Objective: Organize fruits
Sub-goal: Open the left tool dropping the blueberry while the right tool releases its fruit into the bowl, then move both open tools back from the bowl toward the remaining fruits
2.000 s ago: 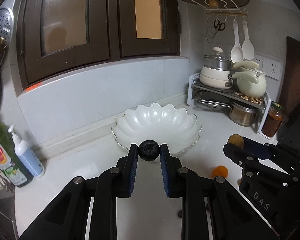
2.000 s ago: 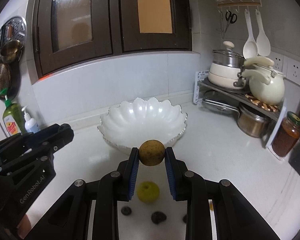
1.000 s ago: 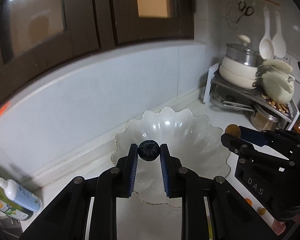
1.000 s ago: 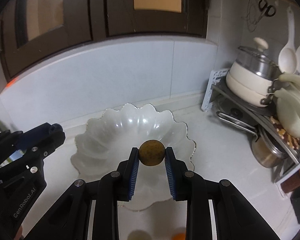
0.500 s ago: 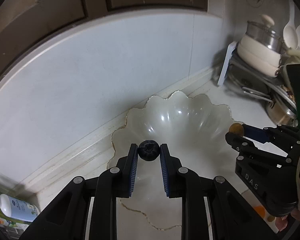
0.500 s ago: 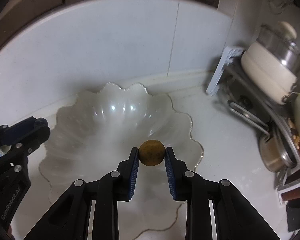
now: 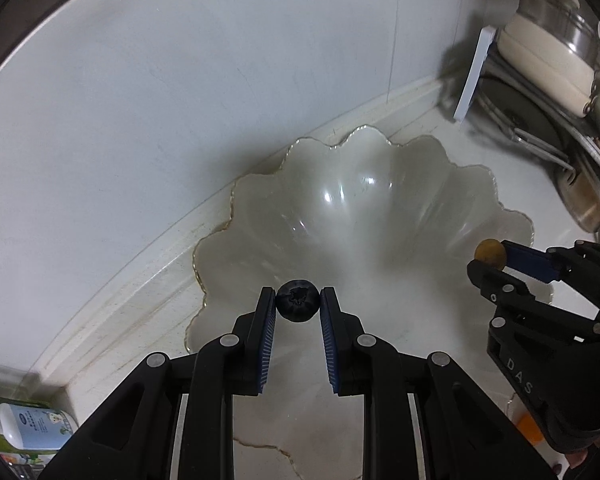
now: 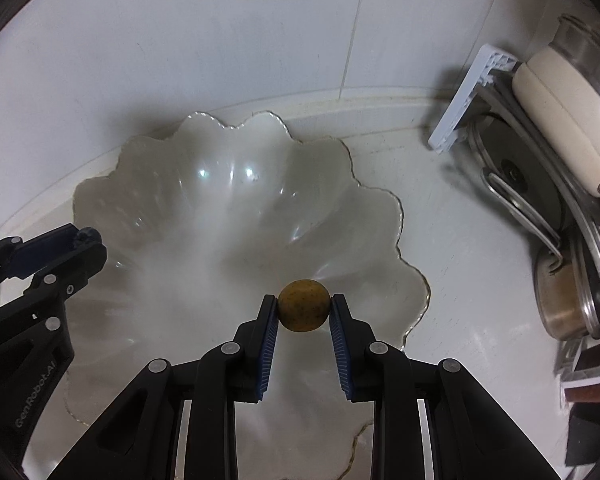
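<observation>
Pinching a blueberry between the tips of its blue pads, the left gripper pointed steeply down over the near left part of a white scalloped bowl. The berry sat above the bowl, not touching it, with its star-shaped crown facing the camera. The right gripper pinched a round, brownish-yellow fruit in the same way, and this fruit hung over the near right part of the bowl. In the left view, the right gripper came in from the right edge with the fruit at its tip, over the right rim of the bowl. In the right view, the left gripper came in from the left edge, its tip over the left side of the bowl. The bowl held nothing that I could see, and it stood on a white tabletop close to a tiled wall. At the right, a rack carried a cream pot and steel pans. At the lower left of the left view, a white bottle stood beside the tabletop.
</observation>
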Demonstrator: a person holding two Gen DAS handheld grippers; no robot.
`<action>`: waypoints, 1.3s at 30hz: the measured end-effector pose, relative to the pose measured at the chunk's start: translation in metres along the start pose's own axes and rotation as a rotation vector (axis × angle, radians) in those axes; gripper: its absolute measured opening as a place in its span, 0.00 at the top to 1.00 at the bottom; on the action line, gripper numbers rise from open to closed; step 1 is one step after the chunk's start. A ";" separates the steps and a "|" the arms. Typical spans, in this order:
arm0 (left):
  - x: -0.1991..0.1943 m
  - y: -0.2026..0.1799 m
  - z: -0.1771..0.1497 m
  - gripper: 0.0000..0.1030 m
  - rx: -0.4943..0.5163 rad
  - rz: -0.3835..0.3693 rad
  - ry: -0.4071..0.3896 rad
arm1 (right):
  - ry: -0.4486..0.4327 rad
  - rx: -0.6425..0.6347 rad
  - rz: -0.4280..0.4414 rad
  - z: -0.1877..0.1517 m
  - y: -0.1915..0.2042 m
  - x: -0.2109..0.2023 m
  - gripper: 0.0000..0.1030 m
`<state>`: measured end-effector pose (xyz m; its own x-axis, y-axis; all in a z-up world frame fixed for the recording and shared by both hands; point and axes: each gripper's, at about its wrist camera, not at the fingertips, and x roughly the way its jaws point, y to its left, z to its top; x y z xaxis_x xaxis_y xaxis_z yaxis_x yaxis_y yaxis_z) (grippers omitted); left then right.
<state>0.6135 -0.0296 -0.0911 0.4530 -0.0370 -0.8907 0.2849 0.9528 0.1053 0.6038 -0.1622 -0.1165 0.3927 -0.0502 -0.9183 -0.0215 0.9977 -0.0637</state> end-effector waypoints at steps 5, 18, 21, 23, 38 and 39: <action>0.005 0.000 0.000 0.68 0.004 0.018 0.015 | 0.021 -0.010 -0.025 0.002 0.000 0.002 0.72; -0.029 0.007 -0.015 0.47 -0.027 0.026 -0.042 | -0.045 0.006 -0.024 -0.017 -0.008 -0.029 0.59; -0.047 0.004 -0.023 0.47 -0.014 0.044 -0.082 | -0.075 0.024 -0.004 -0.027 -0.010 -0.043 0.59; -0.060 0.002 -0.029 0.45 -0.007 0.061 -0.115 | -0.096 0.027 -0.005 -0.032 -0.011 -0.052 0.59; -0.145 -0.015 -0.077 0.42 -0.015 0.065 -0.291 | -0.279 0.036 0.011 -0.084 -0.017 -0.127 0.59; -0.150 -0.017 -0.081 0.42 -0.015 0.072 -0.302 | -0.292 0.036 0.008 -0.089 -0.017 -0.132 0.59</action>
<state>0.4725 -0.0155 0.0056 0.7029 -0.0549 -0.7091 0.2315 0.9604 0.1552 0.4711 -0.1768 -0.0292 0.6407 -0.0322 -0.7671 0.0045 0.9993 -0.0382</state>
